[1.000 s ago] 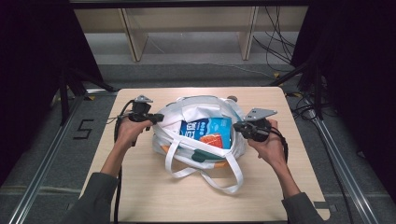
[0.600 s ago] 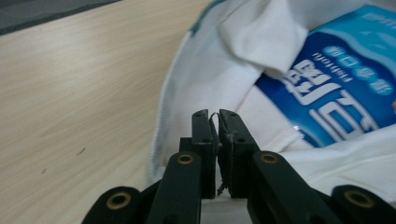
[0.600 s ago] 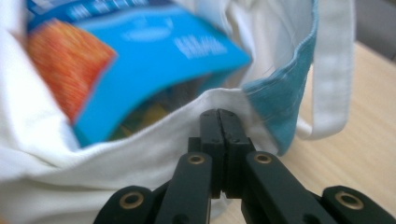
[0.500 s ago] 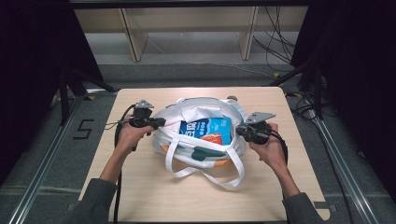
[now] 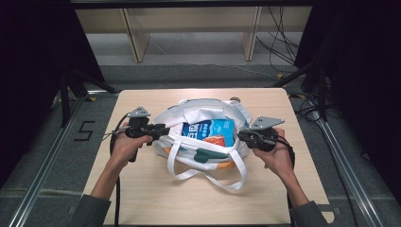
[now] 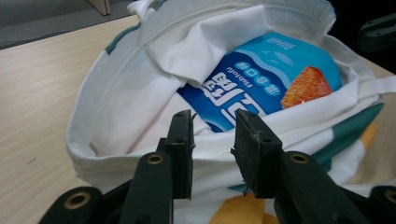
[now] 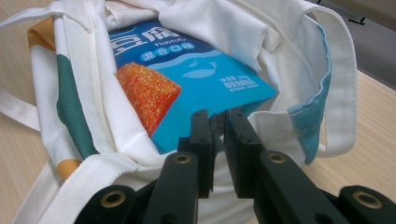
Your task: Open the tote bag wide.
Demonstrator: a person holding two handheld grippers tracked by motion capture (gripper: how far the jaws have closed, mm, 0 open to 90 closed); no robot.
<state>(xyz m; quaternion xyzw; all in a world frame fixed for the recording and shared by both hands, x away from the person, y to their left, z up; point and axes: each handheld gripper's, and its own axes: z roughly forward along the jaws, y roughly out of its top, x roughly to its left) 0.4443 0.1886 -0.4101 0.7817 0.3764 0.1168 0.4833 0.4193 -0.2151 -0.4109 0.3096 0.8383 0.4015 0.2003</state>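
The left gripper has slid outward off the bag rim, jaws just parting and empty – the right gripper, loosening too, barely gapes – likely since the packet sits inside.

Left tongs and right tongs, just opening, face each other.

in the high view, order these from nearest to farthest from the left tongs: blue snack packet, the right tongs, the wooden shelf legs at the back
1. Blue snack packet: inside the white tote bag, just right of the left tongs.
2. Right tongs: at the bag's opposite rim, across the packet.
3. Wooden shelf legs: on the floor beyond the table's far edge.
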